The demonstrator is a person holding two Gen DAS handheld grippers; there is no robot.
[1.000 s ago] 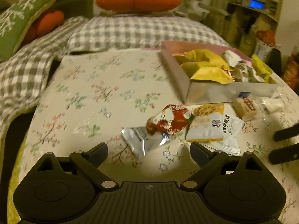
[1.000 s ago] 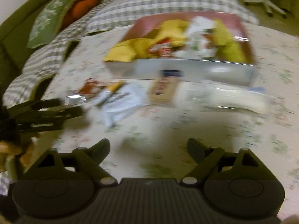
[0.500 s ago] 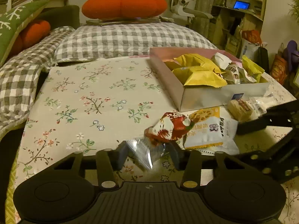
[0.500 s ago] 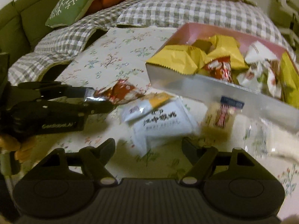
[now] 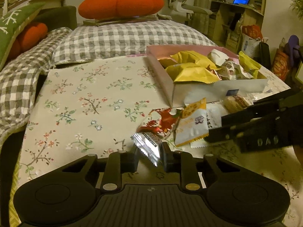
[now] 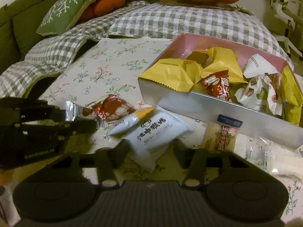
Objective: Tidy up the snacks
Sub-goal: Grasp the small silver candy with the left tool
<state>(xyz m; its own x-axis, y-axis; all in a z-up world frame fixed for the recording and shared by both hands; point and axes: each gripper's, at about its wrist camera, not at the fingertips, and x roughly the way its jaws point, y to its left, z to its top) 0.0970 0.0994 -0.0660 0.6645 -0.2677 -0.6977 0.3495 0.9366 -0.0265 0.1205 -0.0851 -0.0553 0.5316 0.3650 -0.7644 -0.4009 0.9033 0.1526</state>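
My left gripper (image 5: 149, 158) is shut on a silver snack packet (image 5: 148, 147), held just above the floral tablecloth; it also shows in the right wrist view (image 6: 71, 110). A red packet (image 5: 161, 122) and a white-and-orange packet (image 5: 191, 126) lie just beyond it. My right gripper (image 6: 150, 151) stands partly closed around a white packet with black characters (image 6: 155, 130), its fingers on either side; contact is unclear. A pink box (image 6: 217, 102) full of yellow, red and white snacks stands behind. A beige bar (image 6: 221, 136) lies against its front wall.
The floral tablecloth (image 5: 85, 98) stretches left of the box. A checked blanket (image 5: 123, 37) and orange cushions lie behind the table. A clear wrapped packet (image 6: 280, 157) lies at the right near the table edge.
My left gripper closed on the silver packet and lifted it a little. My right gripper moved in low over the white packet and its fingers narrowed around it.
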